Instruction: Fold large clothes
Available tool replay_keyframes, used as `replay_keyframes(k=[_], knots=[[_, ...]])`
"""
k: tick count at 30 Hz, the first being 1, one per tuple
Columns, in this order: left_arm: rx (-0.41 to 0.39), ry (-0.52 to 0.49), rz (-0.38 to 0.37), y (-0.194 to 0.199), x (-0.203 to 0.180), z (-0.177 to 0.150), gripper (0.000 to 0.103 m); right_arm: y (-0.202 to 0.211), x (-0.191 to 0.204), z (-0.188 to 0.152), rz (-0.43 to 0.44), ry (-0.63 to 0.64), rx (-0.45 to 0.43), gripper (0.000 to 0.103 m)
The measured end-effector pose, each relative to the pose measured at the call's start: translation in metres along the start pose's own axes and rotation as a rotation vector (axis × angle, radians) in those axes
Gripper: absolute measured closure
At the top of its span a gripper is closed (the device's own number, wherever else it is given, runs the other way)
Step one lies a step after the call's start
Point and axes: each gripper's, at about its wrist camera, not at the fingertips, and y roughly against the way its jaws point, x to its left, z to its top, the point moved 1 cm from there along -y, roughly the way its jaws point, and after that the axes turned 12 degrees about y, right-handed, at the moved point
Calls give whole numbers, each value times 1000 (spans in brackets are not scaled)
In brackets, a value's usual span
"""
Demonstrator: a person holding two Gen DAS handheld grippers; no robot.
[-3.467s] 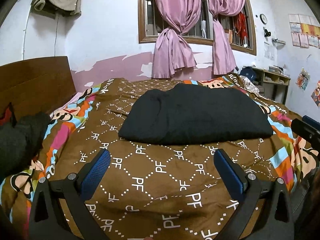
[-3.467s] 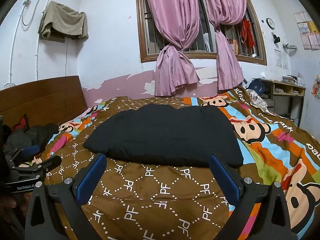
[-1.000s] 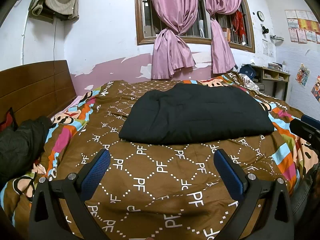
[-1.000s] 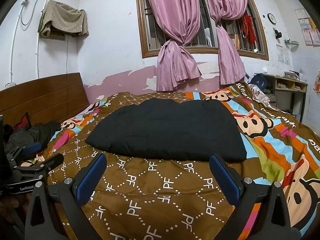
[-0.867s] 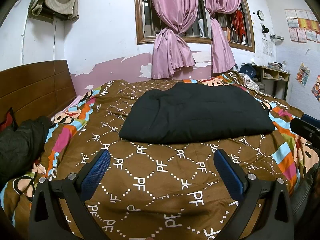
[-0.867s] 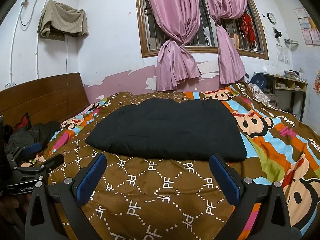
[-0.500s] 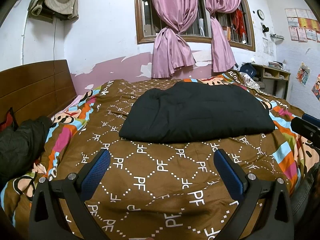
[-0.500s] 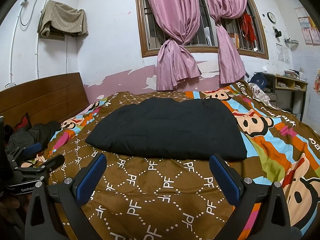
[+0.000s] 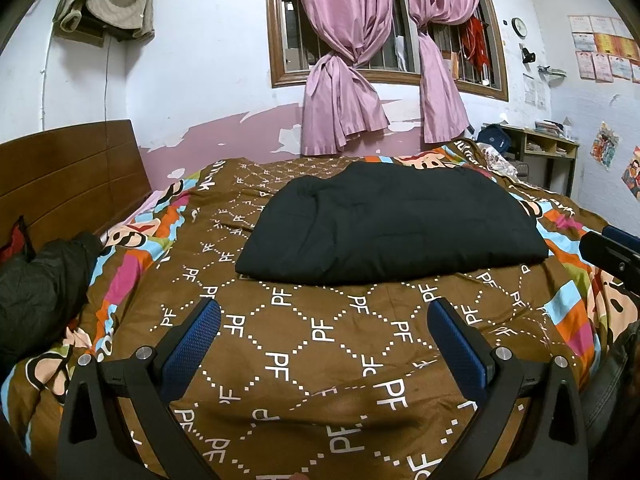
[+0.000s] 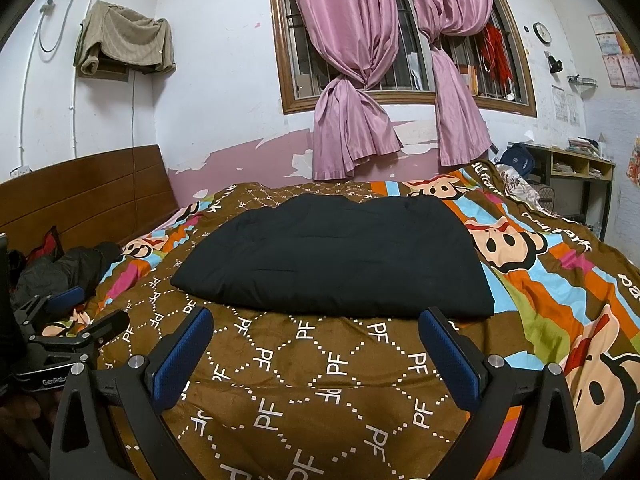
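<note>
A large black padded garment (image 9: 392,222) (image 10: 340,256) lies folded into a flat rectangle in the middle of the bed. My left gripper (image 9: 324,312) hovers over the brown patterned blanket (image 9: 320,340), short of the garment's near edge, open with nothing between its blue pads. My right gripper (image 10: 316,320) is likewise open and empty just in front of the garment. The left gripper (image 10: 76,312) also shows at the left edge of the right wrist view, and the right gripper (image 9: 612,250) at the right edge of the left wrist view.
A dark crumpled garment (image 9: 40,284) (image 10: 64,268) lies at the bed's left by the wooden headboard (image 9: 68,172). Pink curtains (image 9: 340,80) hang at the window behind. A desk (image 9: 536,152) stands at the far right. A beige cloth (image 10: 124,40) hangs high on the wall.
Almost nothing has changed: both views drifted very slightly, the grippers stay open and the black garment has not moved.
</note>
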Motion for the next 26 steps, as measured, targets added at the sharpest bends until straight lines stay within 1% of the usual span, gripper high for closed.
replay_keyframes(k=[5, 9, 14, 22, 26], knots=[[-37, -9, 31, 4, 2, 1, 2, -1, -1, 0, 3, 1, 3, 0], [-45, -15, 42, 4, 4, 0, 2, 2, 6, -4, 8, -2, 8, 0], [-43, -22, 39, 4, 5, 1, 2, 1, 5, -4, 8, -3, 10, 0], [-32, -25, 35, 2, 6, 1, 2, 6, 15, -11, 12, -12, 23, 0], [-16, -21, 28, 0, 8, 1, 2, 9, 17, -12, 12, -15, 27, 0]])
